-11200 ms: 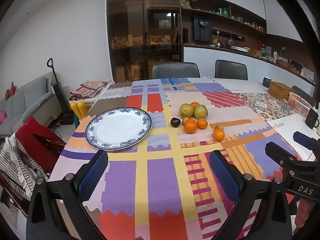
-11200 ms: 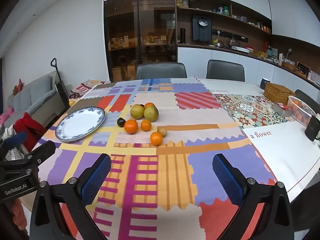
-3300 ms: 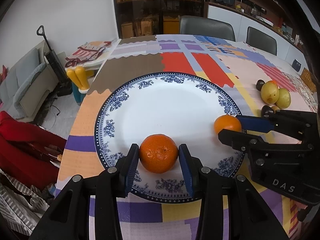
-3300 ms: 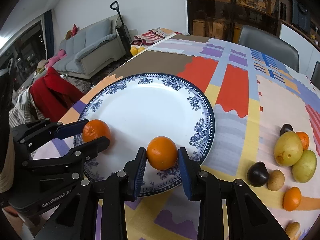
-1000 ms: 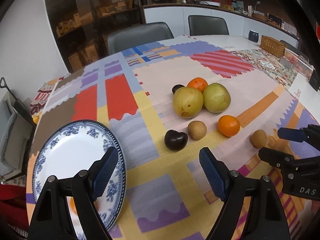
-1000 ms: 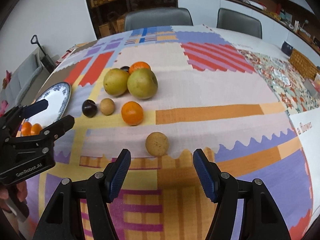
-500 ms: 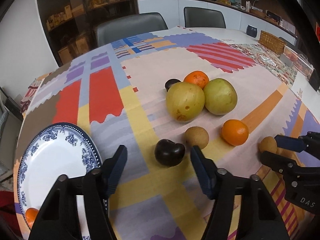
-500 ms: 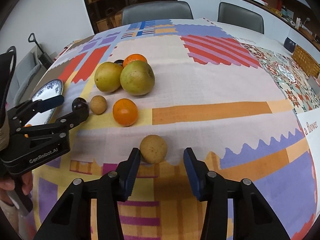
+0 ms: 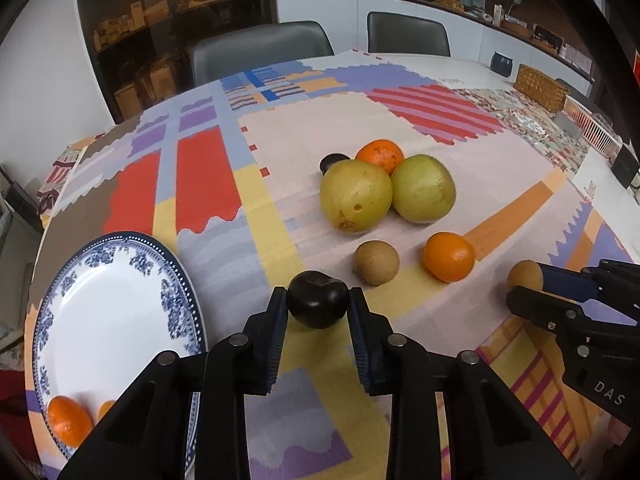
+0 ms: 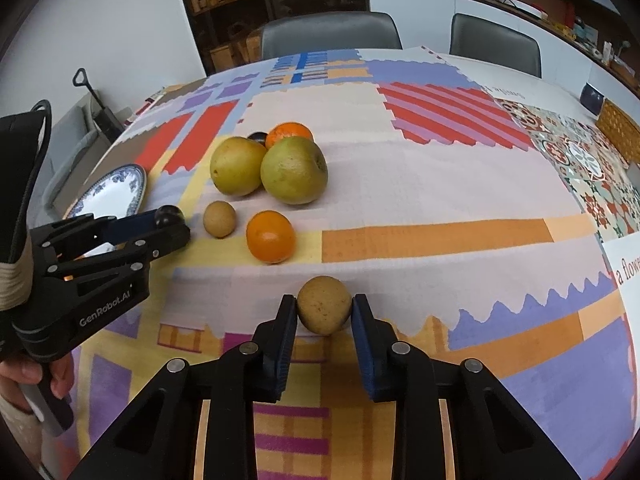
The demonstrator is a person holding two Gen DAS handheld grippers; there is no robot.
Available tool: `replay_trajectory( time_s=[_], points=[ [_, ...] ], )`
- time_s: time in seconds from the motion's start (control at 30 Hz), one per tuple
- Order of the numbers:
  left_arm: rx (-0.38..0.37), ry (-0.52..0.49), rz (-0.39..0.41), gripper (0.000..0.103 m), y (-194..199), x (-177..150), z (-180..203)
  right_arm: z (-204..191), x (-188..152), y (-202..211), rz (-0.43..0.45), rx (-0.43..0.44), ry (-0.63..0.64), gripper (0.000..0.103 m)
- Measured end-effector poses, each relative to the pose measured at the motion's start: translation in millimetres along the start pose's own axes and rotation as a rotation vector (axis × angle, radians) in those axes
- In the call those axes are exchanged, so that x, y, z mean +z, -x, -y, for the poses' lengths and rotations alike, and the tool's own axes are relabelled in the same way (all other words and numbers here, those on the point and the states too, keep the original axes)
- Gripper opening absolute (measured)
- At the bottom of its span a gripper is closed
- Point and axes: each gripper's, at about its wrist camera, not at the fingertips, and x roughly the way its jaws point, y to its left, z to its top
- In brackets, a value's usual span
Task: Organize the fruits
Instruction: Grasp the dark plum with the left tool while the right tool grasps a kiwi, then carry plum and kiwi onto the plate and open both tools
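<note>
So both my tongs have closed in since half a second ago. The left tongs (image 9: 318, 306) were wide around the dark plum (image 9: 318, 304) then; now the pads touch it on both sides, so I'd call that gripped, though it looks to be still sitting on the bench (image 9: 280, 216). Same story on the right: the right tongs (image 10: 324, 312) are pinched on the small brown fruit (image 10: 324, 309), which hasn't left the cloth either, as far as I can tell.

Two oranges (image 9: 68, 420) already sit on the plate (image 9: 116, 312), just left of my left tongs. Left on the bench are two big pears (image 9: 356, 196), another brown fruit (image 9: 376, 262), an orange (image 9: 449, 256), plus an orange and a dark plum behind the pears.

Means pickup number two is basically locked in; next is lifting both and carrying them to the plate.
</note>
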Motion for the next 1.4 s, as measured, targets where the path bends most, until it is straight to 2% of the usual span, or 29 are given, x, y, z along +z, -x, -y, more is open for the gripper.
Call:
replay_trajectory(
  time_s=[0.27,0.7,1.03,1.4],
  points=[
    [0.001,0.033,0.044,0.03,28.1,-7.2,-0.6,-9.1,0.9,19.5,0.044,0.047,0.022,0.029],
    [0.064,0.09,0.154,0.03,88.6,-24.6,-11.2,-34.7,4.9,57.9,0.125,0.124,0.085,0.029],
    [0.123,0.177,0.201,0.03,125.0,-45.6,-41.7,-75.7,15.0,75.0,0.164,0.219,0.163,0.029],
    [0.211,0.266,0.2,0.03,145.7,-76.1,-86.0,-133.2,24.6,68.2,0.154,0.306,0.269,0.029]
  ],
)
